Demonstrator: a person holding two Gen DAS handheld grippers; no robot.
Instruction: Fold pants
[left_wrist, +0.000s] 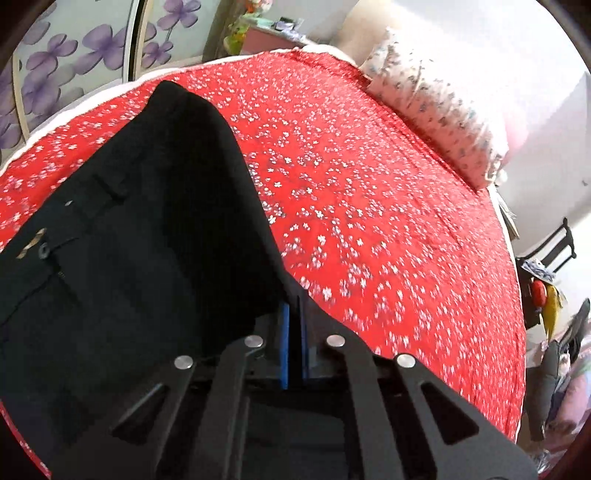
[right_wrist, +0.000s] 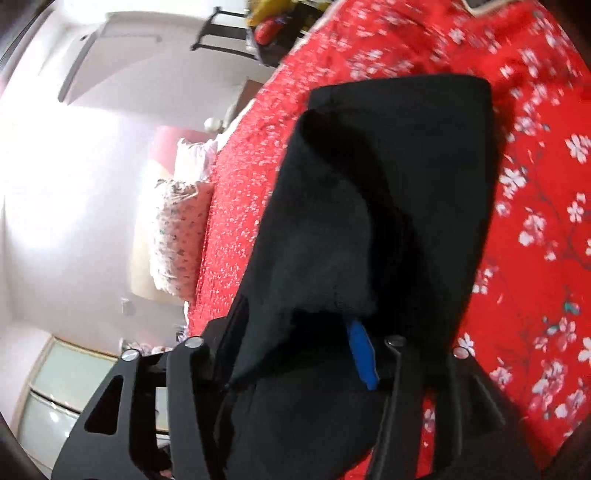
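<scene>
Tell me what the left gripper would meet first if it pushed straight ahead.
Probably the black pants it already clamps; the left gripper has cloth right at its fingers, with the red bedspread beyond.

Daylight is flooding both views; the wall (right_wrist: 66, 177) is blowing out to white glare. Motion blur is smearing the bedspread (right_wrist: 535, 184), and fisheye curvature is bending the edges.

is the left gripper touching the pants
Touching. The left wrist view shows the left gripper with its blue pads closed on the black pants edge.

Black pants (left_wrist: 147, 221), lifted, draped
</scene>
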